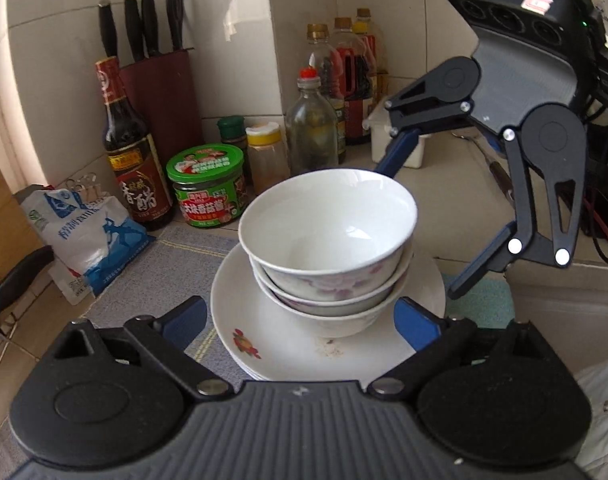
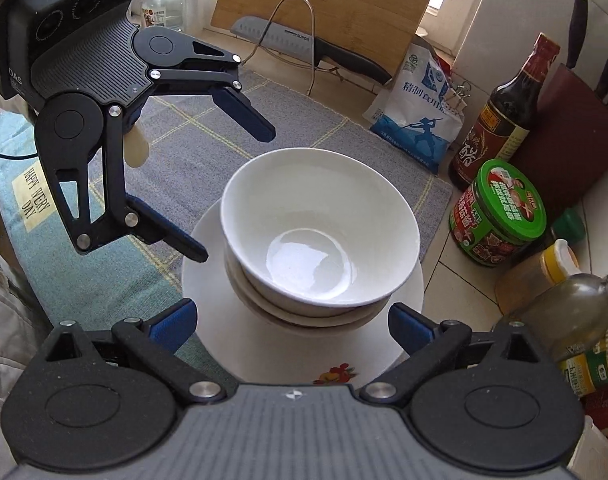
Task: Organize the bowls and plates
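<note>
Left gripper (image 1: 299, 320): jaws are held wide, nothing between them; the bowl stack sits just ahead, framed by the two blue fingertips.
Right gripper (image 2: 291, 320): opened wide as well and empty, with the same stack dead ahead of it.
Bowls (image 1: 328, 216): three are seen nested, the top one white inside, a faint pink flower print on the outer walls; they are parked on the plates, a little off centre.
Plates (image 1: 263, 344): a stack is made out from the edges showing under the top one (the count cannot be settled); a red fruit or flower motif is printed near the rim closest to the left gripper.
Progress: the gathering looks largely done, judging by bowls in bowls and plates under them. What is left is unclear; perhaps the whole pile is to be carried off, and no loose dish is seen elsewhere.
Mat (image 2: 191, 152): grey cloth with yellow lines, under the plates.
Towel (image 2: 31, 200): beyond the right gripper's left fingertip, "HAPPY EVERY DAY" is read on a cream patch.
Knife (image 2: 304, 46): far ahead of the right gripper, "SUPOR" is printed on the blade.
Green-lidded jar (image 1: 205, 184): Chinese lettering, too small to be read with confidence.
Dark bottle (image 1: 131, 148): ahead-left of the left gripper, large Chinese characters on its red label.
</note>
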A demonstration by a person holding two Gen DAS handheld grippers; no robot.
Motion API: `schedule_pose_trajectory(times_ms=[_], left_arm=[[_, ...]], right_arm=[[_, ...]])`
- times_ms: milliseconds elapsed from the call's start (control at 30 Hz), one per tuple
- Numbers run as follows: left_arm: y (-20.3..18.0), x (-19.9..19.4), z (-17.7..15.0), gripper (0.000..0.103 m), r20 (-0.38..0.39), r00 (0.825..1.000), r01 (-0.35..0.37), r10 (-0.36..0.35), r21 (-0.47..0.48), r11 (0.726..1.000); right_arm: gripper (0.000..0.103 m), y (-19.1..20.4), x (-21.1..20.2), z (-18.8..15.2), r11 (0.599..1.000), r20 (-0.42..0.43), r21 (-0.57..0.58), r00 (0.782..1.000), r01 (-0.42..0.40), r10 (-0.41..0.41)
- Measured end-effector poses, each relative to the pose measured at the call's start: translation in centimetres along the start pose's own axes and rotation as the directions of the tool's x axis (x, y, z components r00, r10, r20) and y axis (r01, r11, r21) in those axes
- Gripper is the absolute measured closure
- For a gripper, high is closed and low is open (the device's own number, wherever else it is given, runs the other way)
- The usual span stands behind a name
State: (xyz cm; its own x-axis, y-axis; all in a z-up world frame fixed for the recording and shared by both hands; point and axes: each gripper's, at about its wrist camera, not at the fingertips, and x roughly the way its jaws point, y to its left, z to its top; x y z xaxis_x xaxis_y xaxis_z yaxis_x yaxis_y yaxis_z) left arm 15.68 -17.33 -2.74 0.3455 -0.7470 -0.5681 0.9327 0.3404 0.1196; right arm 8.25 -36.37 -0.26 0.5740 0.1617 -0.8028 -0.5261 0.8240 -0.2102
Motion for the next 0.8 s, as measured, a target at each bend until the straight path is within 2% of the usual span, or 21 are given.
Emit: schedule_pose_trajectory(times_ms=[67,133,233,300,367,433,500,633,800], left_arm=[[0.0,-1.9,-0.2,0.000,0.049,0.998,-0.042,0.043,-0.035,0.999],[-0.1,-3.1,-0.1,0.001,0.065,0.992,-0.099,0.105,-0.083,0.992],[0.3,-4.7,0.5,0.000,0.066,0.979,-0.180,0.195,-0.191,0.965],[0.5,-5.9,0.9,0.001,0.057,0.967,-0.224,0.247,-0.262,0.939],[0.5,-7.0,1.1,0.001,0.029,0.956,-0.265,0.291,-0.334,0.904],[0.5,-7.7,1.4,0.001,-0.012,0.957,-0.273,0.290,-0.369,0.888],[0.3,-8.2,1.5,0.000,-0.042,0.956,-0.284,0.290,-0.376,0.882],[-0.5,-8.9,1.7,0.001,-0.056,0.951,-0.303,0.305,-0.372,0.877],[-1.1,-9.6,2.2,0.000,-0.050,0.946,-0.317,0.322,-0.370,0.874]], right_arm=[[0.000,1.6,-1.4,0.3,0.998,0.024,0.049,0.998,0.051,-0.052],[0.000,3.0,-2.9,0.7,0.988,0.057,0.117,0.992,0.103,-0.111],[0.000,4.2,-4.2,1.3,0.940,0.044,0.280,0.975,0.196,-0.216],[0.000,4.8,-4.6,1.3,0.877,0.018,0.400,0.954,0.267,-0.299],[0.000,5.3,-4.8,0.9,0.771,-0.035,0.545,0.928,0.329,-0.371],[0.000,6.2,-5.0,0.6,0.679,-0.072,0.630,0.899,0.377,-0.432],[0.000,7.1,-5.4,0.4,0.608,-0.096,0.679,0.870,0.412,-0.483],[0.000,8.8,-6.6,0.6,0.520,-0.119,0.707,0.805,0.479,-0.581],[0.000,9.6,-7.8,0.8,0.476,-0.119,0.725,0.772,0.497,-0.625]])
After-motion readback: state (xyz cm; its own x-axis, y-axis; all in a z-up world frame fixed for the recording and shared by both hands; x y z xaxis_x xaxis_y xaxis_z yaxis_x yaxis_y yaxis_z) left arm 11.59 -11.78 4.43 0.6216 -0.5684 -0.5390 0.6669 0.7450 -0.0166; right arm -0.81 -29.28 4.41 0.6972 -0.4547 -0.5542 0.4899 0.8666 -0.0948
